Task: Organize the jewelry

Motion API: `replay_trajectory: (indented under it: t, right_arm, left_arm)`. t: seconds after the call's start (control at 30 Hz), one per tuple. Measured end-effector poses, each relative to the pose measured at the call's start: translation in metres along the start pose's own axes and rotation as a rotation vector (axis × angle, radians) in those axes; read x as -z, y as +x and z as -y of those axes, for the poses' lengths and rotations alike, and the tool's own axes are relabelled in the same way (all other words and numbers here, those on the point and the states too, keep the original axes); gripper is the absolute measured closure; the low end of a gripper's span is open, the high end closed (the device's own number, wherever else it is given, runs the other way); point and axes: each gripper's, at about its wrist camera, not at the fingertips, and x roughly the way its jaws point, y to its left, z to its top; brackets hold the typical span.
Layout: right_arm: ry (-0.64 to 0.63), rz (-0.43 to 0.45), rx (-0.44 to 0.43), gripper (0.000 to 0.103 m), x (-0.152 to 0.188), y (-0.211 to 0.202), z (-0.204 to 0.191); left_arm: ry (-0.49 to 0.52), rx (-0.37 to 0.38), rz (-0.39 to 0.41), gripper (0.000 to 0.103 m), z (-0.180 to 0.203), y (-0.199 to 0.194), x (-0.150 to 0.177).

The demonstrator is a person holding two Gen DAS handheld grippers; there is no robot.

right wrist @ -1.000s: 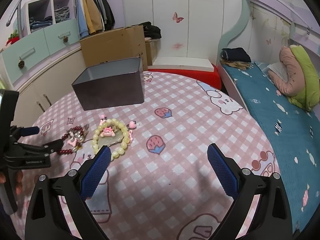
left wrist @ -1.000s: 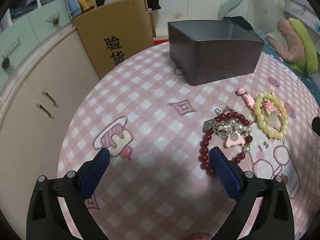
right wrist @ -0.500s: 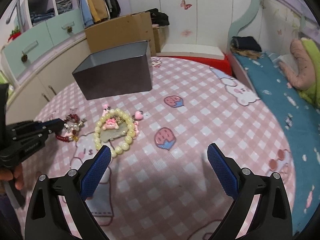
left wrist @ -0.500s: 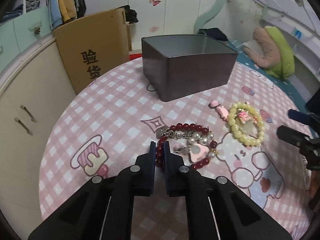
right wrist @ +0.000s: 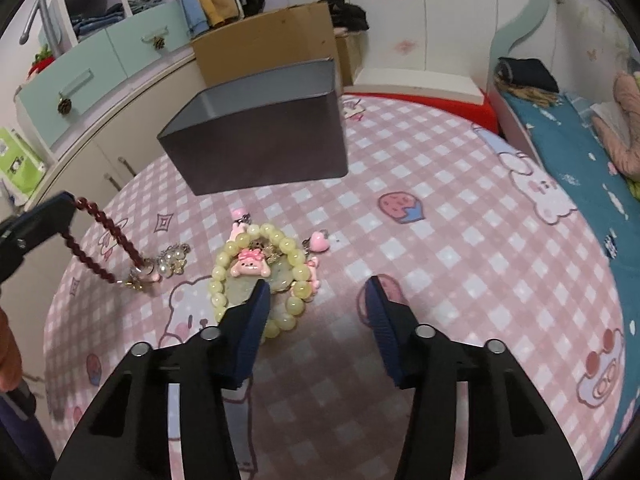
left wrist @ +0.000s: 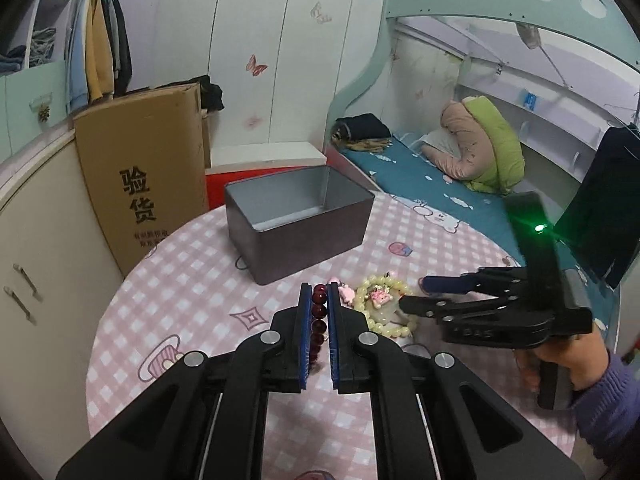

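Note:
My left gripper (left wrist: pixel 319 292) is shut on the dark red bead bracelet (left wrist: pixel 319 312) and holds it lifted above the table; in the right wrist view the bracelet (right wrist: pixel 106 240) hangs from it, its pearl charm end near the cloth. The pale yellow bead bracelet (right wrist: pixel 260 276) with a pink charm lies flat on the table; it also shows in the left wrist view (left wrist: pixel 382 304). My right gripper (right wrist: pixel 316 288) is open, low over the table, its left finger over that bracelet's near side. The open grey tin box (left wrist: pixel 296 220) stands beyond, also in the right wrist view (right wrist: pixel 260 144).
A small pink heart charm (right wrist: pixel 319 242) and a pink clip (right wrist: pixel 240 216) lie by the yellow bracelet. A cardboard box (left wrist: pixel 148 188) stands left of the round pink checked table (right wrist: pixel 460 240). A bed (left wrist: pixel 440 188) is on the right, cabinets on the left.
My left gripper closed on the red bracelet and lifted it off the table. My right gripper moved forward to the yellow bracelet and its jaws narrowed.

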Motion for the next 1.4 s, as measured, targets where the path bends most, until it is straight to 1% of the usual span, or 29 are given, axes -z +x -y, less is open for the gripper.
replay_trajectory:
  t: [0.1,0.23,0.27,0.3,0.33,0.43,0.57,0.7,0.9,0.97,1.03,1.17,1.2,1.27,1.4]
  right_arm:
    - [0.001,-0.003,0.003,0.065,-0.002,0.002,0.001]
    - [-0.006,-0.016,-0.006,0.072,-0.006,0.004,0.001]
    - [-0.018,-0.018,-0.002,0.075,-0.007,0.005,-0.001]
    - [-0.027,-0.019,-0.004,0.082,-0.007,0.006,-0.002]
    - [-0.037,-0.020,-0.013,0.087,-0.007,0.007,-0.005]
    - [-0.068,0.003,0.014,0.088,-0.006,0.002,-0.014]
    - [-0.067,0.068,-0.007,0.091,-0.010,-0.023,-0.019]
    - [-0.096,0.122,-0.012,0.091,-0.019,-0.050,-0.028]
    - [-0.125,0.170,-0.012,0.091,-0.034,-0.077,-0.035]
    - [-0.111,0.162,-0.049,0.091,-0.040,-0.080,-0.033]
    - [-0.093,0.146,-0.076,0.091,-0.040,-0.078,-0.031]
    - [-0.025,0.066,-0.159,0.091,-0.031,-0.062,-0.017]
    - [-0.007,0.035,-0.160,0.091,-0.025,-0.055,-0.011]
    - [0.019,0.006,-0.147,0.091,-0.017,-0.044,-0.002]
    - [0.061,-0.037,-0.084,0.091,-0.003,-0.028,0.024]
  left_arm:
    - [-0.009,0.009,0.003,0.097,0.000,-0.004,-0.001]
    - [-0.007,0.014,-0.002,0.097,0.000,-0.005,-0.001]
    - [-0.006,0.016,-0.001,0.097,0.001,-0.005,0.000]
    - [-0.006,0.014,0.000,0.097,0.001,-0.006,-0.001]
    - [-0.007,0.012,0.001,0.097,0.001,-0.006,-0.001]
    - [0.000,0.013,0.005,0.097,0.003,-0.011,-0.004]
    - [0.007,0.034,0.012,0.097,0.003,-0.017,-0.010]
    - [0.017,0.057,0.032,0.097,0.005,-0.025,-0.022]
    - [0.045,0.091,0.063,0.097,0.012,-0.032,-0.045]
    - [0.056,0.104,0.066,0.097,0.014,-0.032,-0.055]
    - [0.058,0.115,0.058,0.097,0.015,-0.028,-0.062]
    - [0.059,0.127,0.045,0.097,0.018,-0.023,-0.059]
    - [0.059,0.135,0.039,0.097,0.018,-0.021,-0.056]
    - [0.061,0.139,0.026,0.097,0.019,-0.018,-0.052]
    - [0.063,0.143,0.006,0.097,0.020,-0.012,-0.047]
